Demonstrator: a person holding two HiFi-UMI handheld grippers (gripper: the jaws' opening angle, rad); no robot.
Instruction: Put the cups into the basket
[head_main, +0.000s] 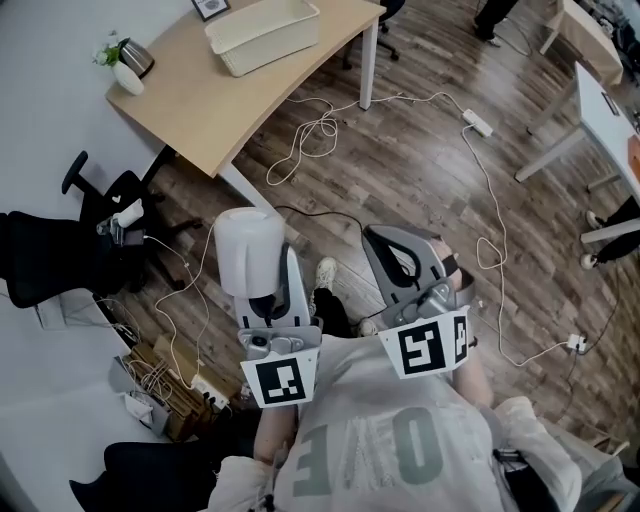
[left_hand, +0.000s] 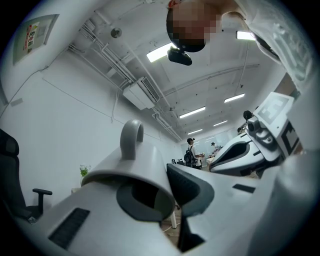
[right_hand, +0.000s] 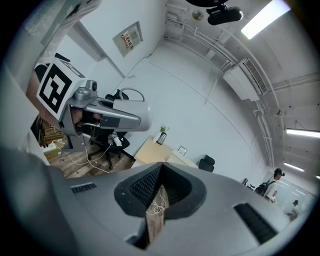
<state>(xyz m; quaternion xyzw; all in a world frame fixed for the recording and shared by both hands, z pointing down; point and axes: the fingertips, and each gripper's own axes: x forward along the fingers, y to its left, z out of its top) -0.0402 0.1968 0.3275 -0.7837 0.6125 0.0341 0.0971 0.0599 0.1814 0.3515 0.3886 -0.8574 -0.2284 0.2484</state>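
Observation:
In the head view my left gripper is shut on a white cup, held out over the wooden floor. The left gripper view shows the same cup lying on its side between the jaws, handle up, with my left gripper clamped on its rim. My right gripper is shut with nothing in it, and its pads meet at the tips. The cream basket stands on the wooden table at the far side, well away from both grippers.
A white vase with a plant, a dark metal cup and a small picture frame share the table. Cables and a power strip lie on the floor. A black office chair stands at left, white desks at right.

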